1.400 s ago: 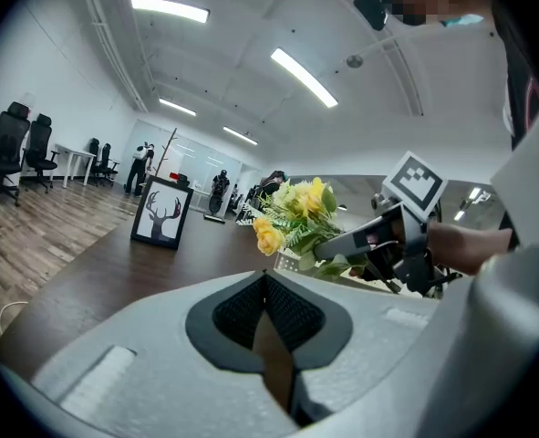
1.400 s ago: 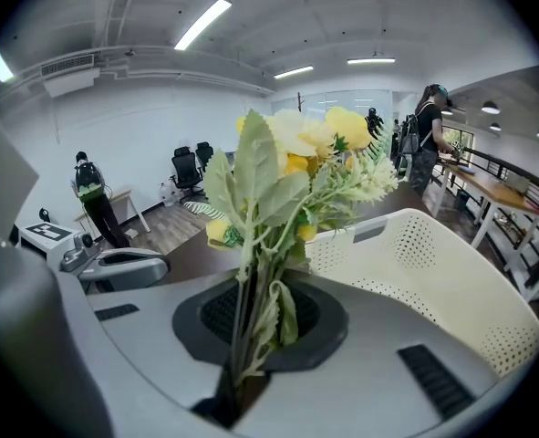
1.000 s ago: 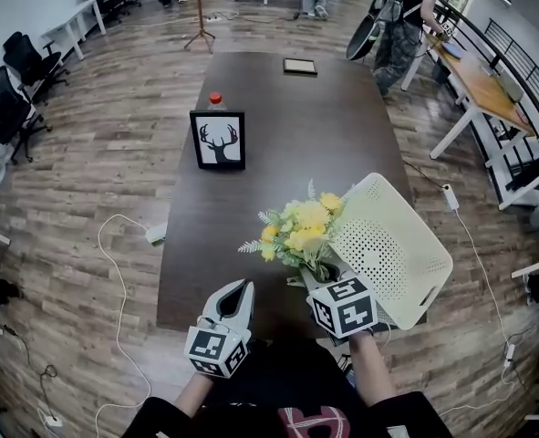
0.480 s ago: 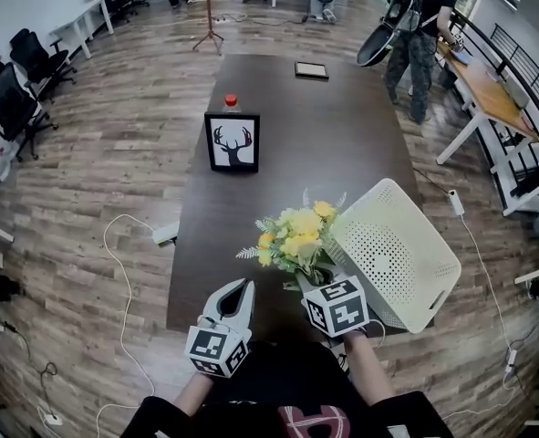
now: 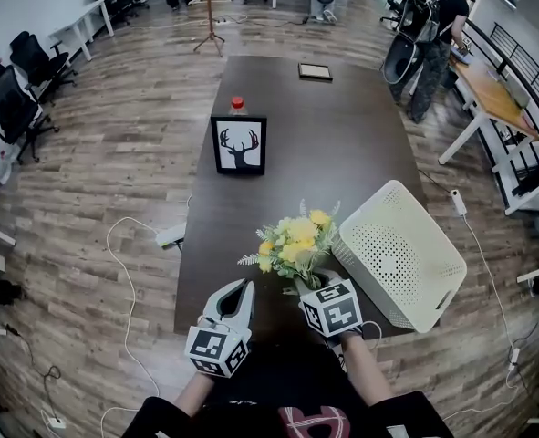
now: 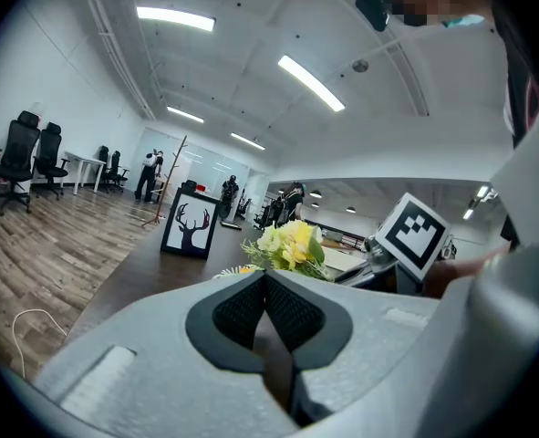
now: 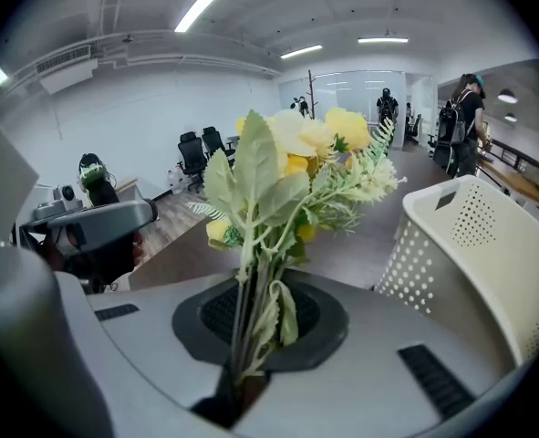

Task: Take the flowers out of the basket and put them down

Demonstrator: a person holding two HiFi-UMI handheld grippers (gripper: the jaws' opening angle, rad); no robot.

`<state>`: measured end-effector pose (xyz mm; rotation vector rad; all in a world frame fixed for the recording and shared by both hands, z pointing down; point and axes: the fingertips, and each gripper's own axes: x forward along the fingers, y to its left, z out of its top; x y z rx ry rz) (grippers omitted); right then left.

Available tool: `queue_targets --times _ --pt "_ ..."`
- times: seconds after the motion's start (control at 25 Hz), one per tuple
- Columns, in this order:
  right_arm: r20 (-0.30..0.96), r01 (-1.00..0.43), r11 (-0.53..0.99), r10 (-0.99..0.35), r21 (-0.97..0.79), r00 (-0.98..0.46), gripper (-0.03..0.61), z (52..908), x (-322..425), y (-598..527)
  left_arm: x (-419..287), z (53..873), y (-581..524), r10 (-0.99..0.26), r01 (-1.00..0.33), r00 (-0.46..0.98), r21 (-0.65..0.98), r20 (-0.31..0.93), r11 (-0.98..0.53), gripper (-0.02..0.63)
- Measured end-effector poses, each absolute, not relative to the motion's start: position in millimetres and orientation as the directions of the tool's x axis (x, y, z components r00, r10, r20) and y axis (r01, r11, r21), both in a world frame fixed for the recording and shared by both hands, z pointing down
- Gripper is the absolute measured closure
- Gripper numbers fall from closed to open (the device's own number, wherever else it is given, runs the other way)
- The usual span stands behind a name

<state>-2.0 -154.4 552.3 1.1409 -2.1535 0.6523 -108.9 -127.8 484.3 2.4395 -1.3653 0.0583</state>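
Now, from the head view, you hold two grippers over the near end of one long dark table [image 5: 342,144]. Your left gripper [image 5: 240,290] is pale grey with a black-and-white marker cube. Your right gripper [image 5: 307,286] carries one bunch of flowers [image 5: 292,242], yellow blooms with pale green, fern-like sprigs. The bunch sits outside the basket, just left of it. Only one basket [image 5: 399,254] shows: white plastic, rounded corners, dotted with small holes, lying tipped with a perforated face up. Farther up the table stand one black-framed deer picture [image 5: 240,144], one bottle [image 5: 238,104] with a red cap, mostly hidden behind that frame, and one smaller flat frame [image 5: 315,71]. Whether the stems touch the table cannot be told here.

In the left gripper view, your left gripper [image 6: 264,281] has its ribbed black pads pressed together with nothing between them. Beyond it you see the flowers [image 6: 287,245] and the deer picture [image 6: 189,229]; the picture's upper right corner is blurred over.

In the right gripper view, your right gripper [image 7: 260,313] is clamped on the bunch's thin green stems, which rise from the textured dark pads. The flowers [image 7: 296,167] fill the middle, and the basket [image 7: 474,245] is cut off at the right edge.
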Motion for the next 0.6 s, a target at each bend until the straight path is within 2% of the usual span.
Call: queue_targets --times 0.6 --pt "0.723 -0.838 0.530 -0.528 -0.130 -0.445 0.541 585.3 -22.2 -149.6 -131.0 490.6 -127.9 -0.827 -0.841 0.523 0.284 0.205 -0.461 0.607"
